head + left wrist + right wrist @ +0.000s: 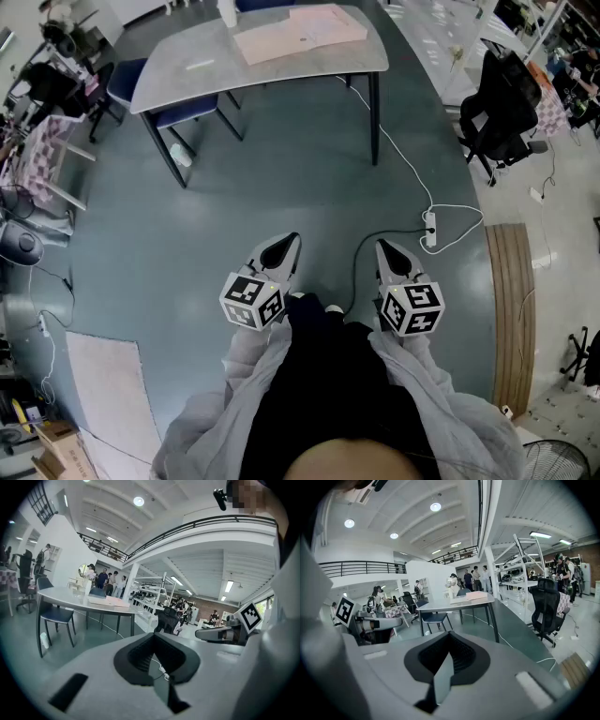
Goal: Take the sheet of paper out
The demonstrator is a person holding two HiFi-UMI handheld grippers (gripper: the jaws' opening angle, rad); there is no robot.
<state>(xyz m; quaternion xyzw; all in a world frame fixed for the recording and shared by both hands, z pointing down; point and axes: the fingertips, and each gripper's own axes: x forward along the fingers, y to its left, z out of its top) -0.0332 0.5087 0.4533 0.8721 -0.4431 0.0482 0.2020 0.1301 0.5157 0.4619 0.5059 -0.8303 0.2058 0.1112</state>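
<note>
A grey table (187, 66) stands a few steps ahead across the floor. On its far side lies a pale pink folder with sheets of paper (300, 33), also seen in the left gripper view (110, 602) and the right gripper view (476, 595). My left gripper (286, 244) and right gripper (386, 247) are held close to my body over the floor, far from the table. Both are shut, with nothing between the jaws. In the left gripper view (155, 635) and the right gripper view (449, 635) the dark pads meet.
A blue chair (127, 80) is tucked at the table's left, with a bottle (181, 155) on the floor under it. A power strip and white cable (430, 228) lie ahead on the right. A black office chair (502, 108) stands at the right. Several people stand beyond the table (105, 578).
</note>
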